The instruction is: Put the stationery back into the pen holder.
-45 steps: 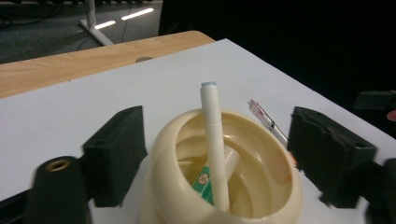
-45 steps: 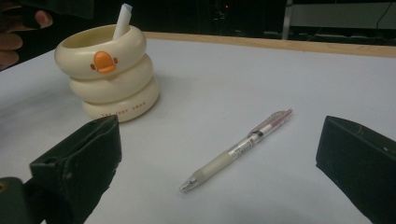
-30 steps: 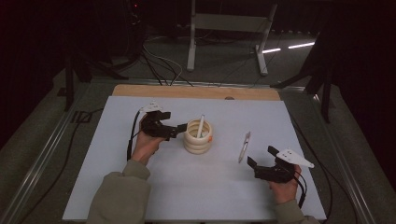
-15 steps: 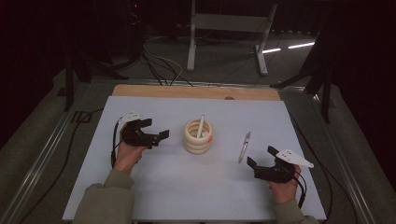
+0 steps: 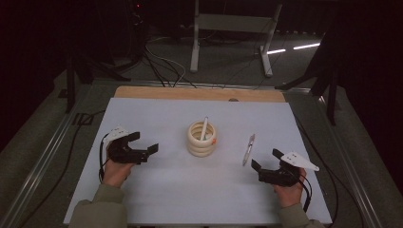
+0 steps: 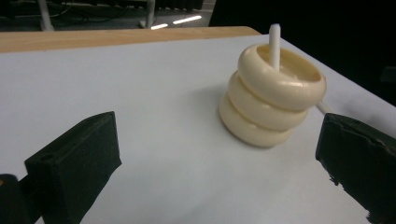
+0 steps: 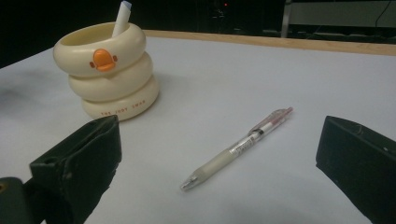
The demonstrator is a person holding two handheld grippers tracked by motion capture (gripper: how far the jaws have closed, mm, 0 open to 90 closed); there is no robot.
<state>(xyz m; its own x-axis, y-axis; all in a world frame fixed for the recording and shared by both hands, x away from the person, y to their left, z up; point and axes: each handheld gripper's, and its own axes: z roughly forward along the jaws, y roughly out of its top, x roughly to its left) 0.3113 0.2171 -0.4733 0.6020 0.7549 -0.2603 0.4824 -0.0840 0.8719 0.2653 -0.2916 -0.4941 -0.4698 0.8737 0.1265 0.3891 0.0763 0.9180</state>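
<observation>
The left tool (image 5: 145,151) is resting low over the white counter (image 5: 166,190), its jaws standing wide apart and holding nothing, pointing toward the cream pen holder (image 5: 201,138) that is sitting near the middle of the counter. In the left gripper view that holder (image 6: 273,95) is showing as three stacked rings, with a white pen (image 6: 274,39) standing upright inside it and sticking out above the rim. The right tool (image 5: 268,166) is lying on the other side, its jaws also spread wide and empty, aimed at a clear-barrelled pen (image 5: 248,148) that is lying flat on the counter between the holder and that tool, apart from both. In the right gripper view this loose pen (image 7: 238,148) is lying slantwise ahead of the jaws, its tip nearer the camera, and the holder (image 7: 109,70) is showing an orange duck bill on its top ring; small lettering on the bottom ring is probably a brand line, too blurred to read.
</observation>
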